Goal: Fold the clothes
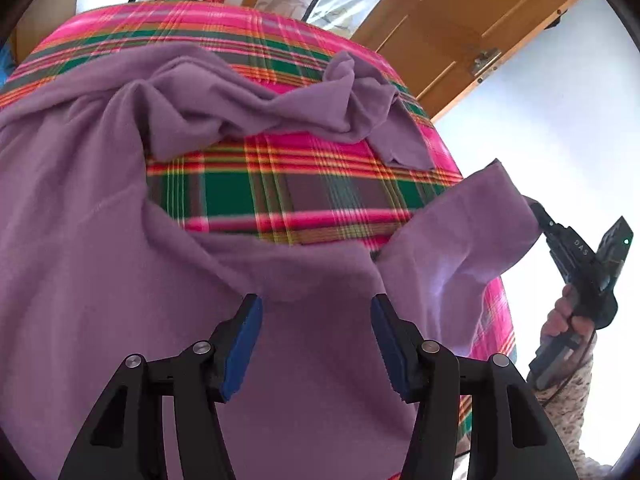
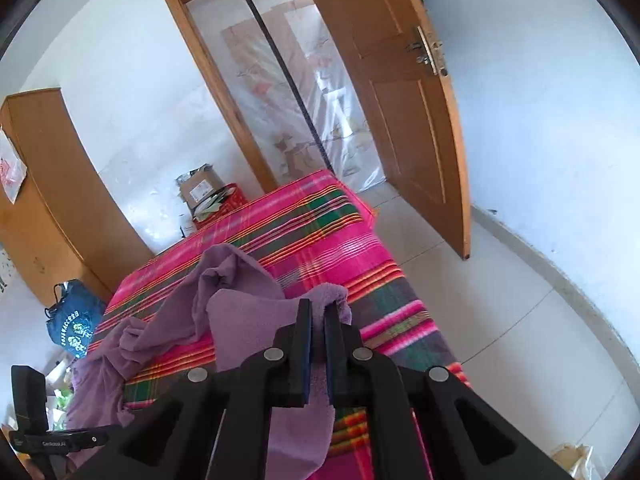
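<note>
A purple fleece garment [image 1: 80, 208] lies crumpled across the pink plaid bed [image 1: 304, 196]. My left gripper [image 1: 316, 304] stands open just above the garment's near part, blue pads [image 1: 244, 340] wide apart, nothing between them. At the bed's right edge my right gripper [image 1: 536, 208], held by a hand [image 1: 564, 312], pinches a lifted corner of the garment. In the right wrist view that gripper [image 2: 318, 308] is shut on a fold of the purple garment [image 2: 240, 320], which trails over the bed [image 2: 340, 240] toward the left. The left tool [image 2: 40, 436] shows at the lower left.
An open wooden door [image 2: 404, 92] and a doorway with a clear plastic curtain [image 2: 296, 92] stand beyond the bed. A wooden wardrobe [image 2: 52, 192], a blue bag [image 2: 76, 320] and cardboard boxes [image 2: 200, 188] sit at the bed's far side. Tiled floor [image 2: 500, 300] lies to the right.
</note>
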Action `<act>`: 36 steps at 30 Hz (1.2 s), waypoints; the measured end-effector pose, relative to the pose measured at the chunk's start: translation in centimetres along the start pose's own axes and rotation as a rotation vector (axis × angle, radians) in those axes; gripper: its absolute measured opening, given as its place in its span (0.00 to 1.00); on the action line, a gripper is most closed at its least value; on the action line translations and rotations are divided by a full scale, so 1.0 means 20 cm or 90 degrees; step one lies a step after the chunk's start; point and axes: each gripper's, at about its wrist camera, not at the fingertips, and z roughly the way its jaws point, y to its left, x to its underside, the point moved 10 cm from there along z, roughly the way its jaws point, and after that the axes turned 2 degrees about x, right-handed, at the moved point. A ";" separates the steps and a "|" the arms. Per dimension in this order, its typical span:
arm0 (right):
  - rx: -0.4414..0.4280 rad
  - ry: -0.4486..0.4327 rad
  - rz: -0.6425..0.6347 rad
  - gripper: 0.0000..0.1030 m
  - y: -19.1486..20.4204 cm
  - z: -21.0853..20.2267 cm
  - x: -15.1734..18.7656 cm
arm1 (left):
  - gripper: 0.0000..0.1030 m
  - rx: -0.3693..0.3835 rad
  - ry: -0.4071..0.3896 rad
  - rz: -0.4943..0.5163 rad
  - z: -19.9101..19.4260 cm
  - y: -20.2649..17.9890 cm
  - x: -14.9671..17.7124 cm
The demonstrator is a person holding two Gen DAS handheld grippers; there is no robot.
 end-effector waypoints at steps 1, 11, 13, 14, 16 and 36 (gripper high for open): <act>0.005 -0.004 0.004 0.05 -0.02 -0.02 0.00 | 0.57 0.002 0.001 -0.002 0.00 0.00 0.01; 0.048 0.044 0.030 0.12 -0.18 0.00 0.17 | 0.57 -0.006 0.035 0.018 0.08 -0.06 0.12; 0.050 0.057 0.032 0.23 -0.20 0.00 0.22 | 0.57 -0.006 0.036 0.014 0.08 -0.05 0.13; 0.049 0.058 0.036 0.31 -0.21 -0.01 0.23 | 0.57 -0.005 0.036 0.012 0.07 -0.05 0.13; 0.043 0.067 0.053 0.34 -0.23 -0.03 0.28 | 0.57 -0.004 0.036 0.009 0.07 -0.05 0.14; -0.060 0.153 0.077 0.42 0.01 -0.01 0.68 | 0.57 -0.030 0.019 0.139 0.06 -0.33 -0.12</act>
